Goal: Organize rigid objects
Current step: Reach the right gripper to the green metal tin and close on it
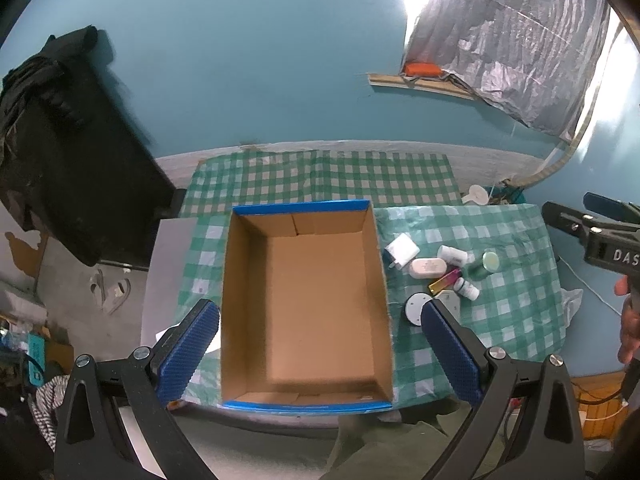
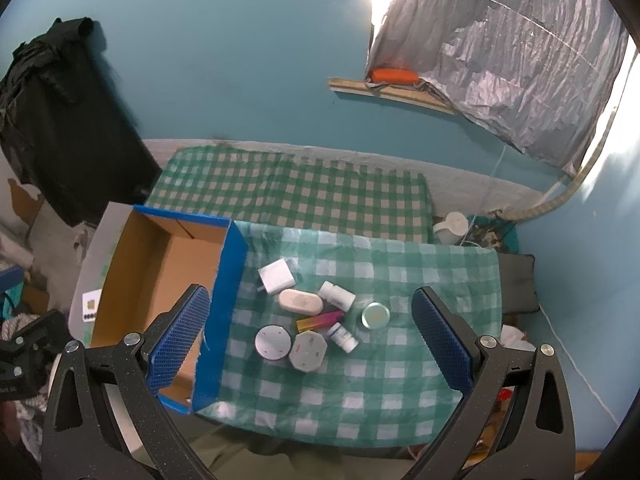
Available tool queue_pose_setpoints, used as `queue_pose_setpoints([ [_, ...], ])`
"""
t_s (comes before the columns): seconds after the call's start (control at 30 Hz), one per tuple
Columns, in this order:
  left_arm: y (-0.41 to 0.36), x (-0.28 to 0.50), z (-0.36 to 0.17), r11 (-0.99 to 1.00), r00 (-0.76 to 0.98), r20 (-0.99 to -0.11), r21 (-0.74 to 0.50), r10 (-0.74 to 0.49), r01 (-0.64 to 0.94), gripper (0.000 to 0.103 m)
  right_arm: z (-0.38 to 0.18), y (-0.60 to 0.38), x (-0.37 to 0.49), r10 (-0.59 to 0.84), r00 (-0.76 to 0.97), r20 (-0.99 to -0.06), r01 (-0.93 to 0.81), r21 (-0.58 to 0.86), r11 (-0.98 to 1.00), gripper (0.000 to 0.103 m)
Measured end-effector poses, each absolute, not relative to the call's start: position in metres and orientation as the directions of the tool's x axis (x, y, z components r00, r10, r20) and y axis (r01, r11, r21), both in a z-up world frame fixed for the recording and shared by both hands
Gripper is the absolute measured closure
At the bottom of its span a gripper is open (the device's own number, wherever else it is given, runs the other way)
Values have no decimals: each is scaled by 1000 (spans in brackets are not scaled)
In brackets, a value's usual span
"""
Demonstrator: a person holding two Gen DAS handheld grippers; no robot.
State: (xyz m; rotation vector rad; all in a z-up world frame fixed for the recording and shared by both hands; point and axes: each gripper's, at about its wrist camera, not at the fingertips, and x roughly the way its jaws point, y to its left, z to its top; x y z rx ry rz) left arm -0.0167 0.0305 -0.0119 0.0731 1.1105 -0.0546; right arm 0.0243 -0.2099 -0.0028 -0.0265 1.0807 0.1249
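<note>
An empty brown cardboard box with a blue rim (image 1: 304,206) (image 2: 230,276) sits on a green checked cloth. My left gripper (image 1: 316,344) hovers open above the box. My right gripper (image 2: 310,334) is open and empty above a cluster of small items right of the box: a white charger (image 2: 276,276), a white oval case (image 2: 300,301), a white bottle (image 2: 338,295), a pink-gold bar (image 2: 320,320), a small pill bottle (image 2: 343,336), a green-lidded jar (image 2: 375,315), a round white disc (image 2: 273,342) and an octagonal white piece (image 2: 308,351).
The cloth-covered table (image 2: 360,400) ends at its near edge close to me. A black garment (image 1: 60,140) hangs at left. A white kettle (image 2: 452,226) stands behind the table at right. Clutter lies on the floor at left.
</note>
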Motion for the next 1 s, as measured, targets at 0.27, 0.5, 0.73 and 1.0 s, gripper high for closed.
queue_pose_setpoints([
  [0.27, 56, -8, -38, 992, 403, -914, 82, 38, 93, 1, -22, -232, 34, 126, 455, -882, -104, 87, 991, 2],
  [0.5, 87, -2, -65, 992, 383, -921, 107, 74, 65, 1, -57, -263, 53, 98, 402, -910, -58, 82, 995, 2],
  [0.73, 117, 1, -103, 994, 332, -939, 109, 93, 29, 1, -105, -291, 70, 58, 343, -938, -34, 50, 998, 2],
  [1.0, 153, -3, -148, 999, 271, -961, 42, 48, -26, 1, -155, -294, 78, 49, 288, -956, -57, 34, 998, 2],
])
